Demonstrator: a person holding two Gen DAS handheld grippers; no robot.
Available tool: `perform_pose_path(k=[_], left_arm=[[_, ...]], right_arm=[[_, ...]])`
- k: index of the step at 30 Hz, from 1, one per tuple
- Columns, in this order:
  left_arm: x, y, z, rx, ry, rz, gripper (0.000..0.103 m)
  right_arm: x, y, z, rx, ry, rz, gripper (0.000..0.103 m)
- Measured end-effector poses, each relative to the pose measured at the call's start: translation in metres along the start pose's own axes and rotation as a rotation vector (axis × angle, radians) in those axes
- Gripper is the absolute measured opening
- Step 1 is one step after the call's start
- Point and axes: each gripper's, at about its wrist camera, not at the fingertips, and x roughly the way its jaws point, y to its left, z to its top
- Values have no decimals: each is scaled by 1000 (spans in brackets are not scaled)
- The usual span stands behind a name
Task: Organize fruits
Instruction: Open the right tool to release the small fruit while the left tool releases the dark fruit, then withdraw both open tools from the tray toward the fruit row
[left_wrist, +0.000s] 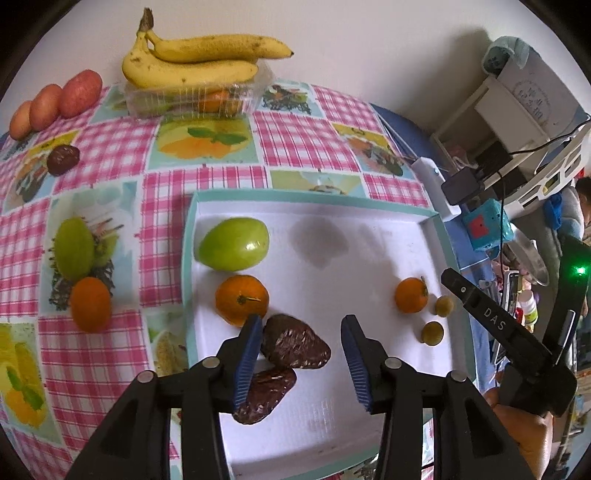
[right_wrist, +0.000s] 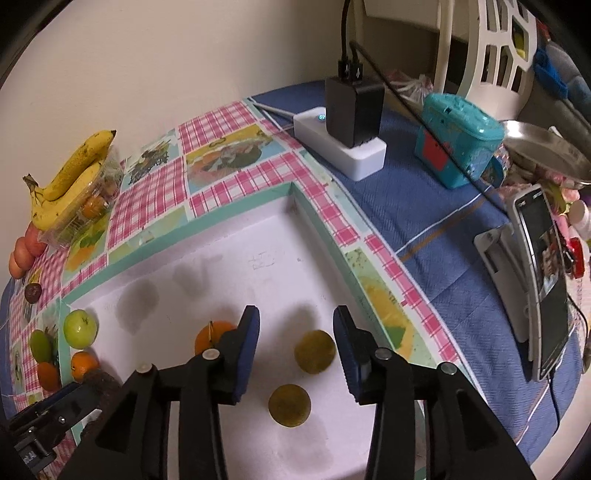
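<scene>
A white tray (left_wrist: 388, 229) with a teal rim lies on the checked cloth. In it are a green fruit (left_wrist: 234, 243), an orange (left_wrist: 242, 304), a small orange (left_wrist: 410, 295), two small olive fruits (left_wrist: 444, 305) and two brown scaly fruits (left_wrist: 295, 347). My left gripper (left_wrist: 301, 325) is open over the upper brown fruit; its left pad is next to that fruit and its right pad stands clear. My right gripper (right_wrist: 295, 314) is open above the tray. One olive fruit (right_wrist: 314, 351) lies loose between its fingers, another (right_wrist: 289, 405) nearer, and an orange (right_wrist: 212, 338) sits beside its left finger.
Bananas (left_wrist: 199, 55) rest on a clear plastic box (left_wrist: 192, 99) at the back. Reddish fruits (left_wrist: 79, 94), a dark fruit (left_wrist: 62, 159), a green fruit (left_wrist: 74, 247) and an orange (left_wrist: 90, 304) lie left of the tray. A power strip (right_wrist: 352, 155), teal box (right_wrist: 458, 144) and phone (right_wrist: 543, 280) stand right.
</scene>
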Motion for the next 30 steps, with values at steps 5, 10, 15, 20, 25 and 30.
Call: perform_pose_path(k=[5,10,15,20,25,30], left_arm=[[-13,5,2,-20,-17,23,51],[-22,12,2,-29,-31,52,54],[-25,18,1,-42,-31,103,78],[-25,28,0,-60,-37,143,93],[-34,47,3,-78,-86,191,103],[-52,80,8,-108,-123,217,103]], right_arm=[[-13,5,4,-11,-29,-2,43],[-21,15,3,-36,-27,8,43],[-24,26,0,-72,-21,13,43],[-22,31,-3,-90,-16,3,74],[-16,32,-8,-97,5,-3,87],[-16,34,-10,-102,-9,3,88]])
